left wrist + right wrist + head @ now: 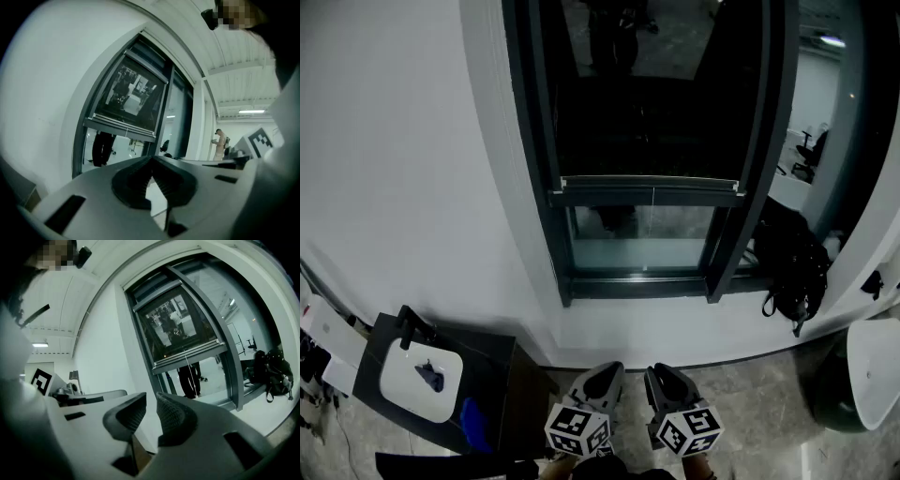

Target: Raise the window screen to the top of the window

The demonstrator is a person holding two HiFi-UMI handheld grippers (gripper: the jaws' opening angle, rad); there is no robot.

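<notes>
Dark window screen [647,131] hangs partway down the window.
We hold left gripper [151,161] closed, right gripper [151,412] slightly apart, both empty.

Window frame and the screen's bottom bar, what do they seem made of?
The dark grey window frame looks like painted or powder-coated metal: matt, with straight crisp profiles. The pale bottom bar of the window screen looks like bare aluminium, with a bright sheen along its edge, though plastic cannot be excluded.

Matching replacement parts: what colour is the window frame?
The window frame is dark grey, clearest in the head view.
</notes>
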